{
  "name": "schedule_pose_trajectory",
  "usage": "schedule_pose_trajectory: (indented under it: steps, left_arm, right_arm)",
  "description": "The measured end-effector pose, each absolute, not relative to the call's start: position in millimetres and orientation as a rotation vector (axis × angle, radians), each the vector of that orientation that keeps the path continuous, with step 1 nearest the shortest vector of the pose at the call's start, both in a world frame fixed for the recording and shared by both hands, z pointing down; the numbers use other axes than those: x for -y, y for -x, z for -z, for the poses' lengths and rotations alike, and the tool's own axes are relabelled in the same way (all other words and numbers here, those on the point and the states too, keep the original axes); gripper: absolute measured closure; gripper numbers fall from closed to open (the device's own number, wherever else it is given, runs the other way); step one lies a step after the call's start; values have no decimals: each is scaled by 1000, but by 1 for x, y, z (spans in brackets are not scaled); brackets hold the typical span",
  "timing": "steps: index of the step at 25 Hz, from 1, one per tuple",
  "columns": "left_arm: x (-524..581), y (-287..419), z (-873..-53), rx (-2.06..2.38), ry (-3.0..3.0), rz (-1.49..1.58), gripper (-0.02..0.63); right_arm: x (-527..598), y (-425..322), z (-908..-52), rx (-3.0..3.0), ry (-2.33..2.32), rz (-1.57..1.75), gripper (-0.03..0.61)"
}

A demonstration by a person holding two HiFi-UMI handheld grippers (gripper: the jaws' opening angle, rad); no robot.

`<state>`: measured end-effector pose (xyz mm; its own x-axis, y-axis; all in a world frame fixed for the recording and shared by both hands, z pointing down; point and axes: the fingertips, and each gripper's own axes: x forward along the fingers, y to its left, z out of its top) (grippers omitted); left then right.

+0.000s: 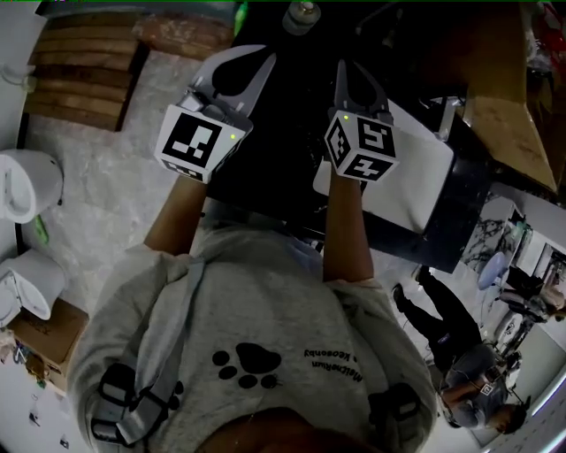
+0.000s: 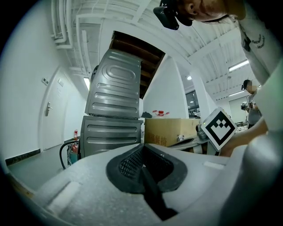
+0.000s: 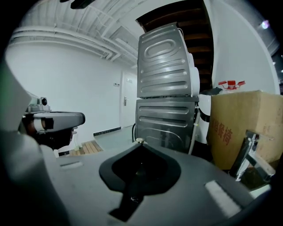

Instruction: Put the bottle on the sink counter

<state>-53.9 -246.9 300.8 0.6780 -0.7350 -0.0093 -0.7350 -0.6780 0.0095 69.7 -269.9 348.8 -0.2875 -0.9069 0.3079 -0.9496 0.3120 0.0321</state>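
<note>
Both grippers are held side by side in front of my chest, over a dark sink basin. My left gripper is shut with nothing between its jaws; in the left gripper view its closed jaws point at a stack of grey machines. My right gripper is also shut and empty. A round metallic cap, possibly the bottle's top, shows at the far edge beyond the grippers. In the right gripper view a small pale cap peeks just past the closed right gripper. The rest of the bottle is hidden.
A marbled counter runs on the left, with wooden slats and a white kettle. A white board and a faucet sit right of the sink. Stacked grey machines and a cardboard box stand ahead. Another person stands at the lower right.
</note>
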Motion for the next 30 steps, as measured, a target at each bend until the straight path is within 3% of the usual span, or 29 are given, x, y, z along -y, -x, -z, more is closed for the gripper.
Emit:
schedule_pose_trajectory:
  steps: [11,30]
  left_arm:
    - [187,62,-262,1216,-2871,50,609]
    - [100,55,-215,1317,-2876,93,611]
  right_arm:
    - [188,-69,-276,2295,-1807,-34,577]
    - [80,-50,-222,2381,-1830,133,577]
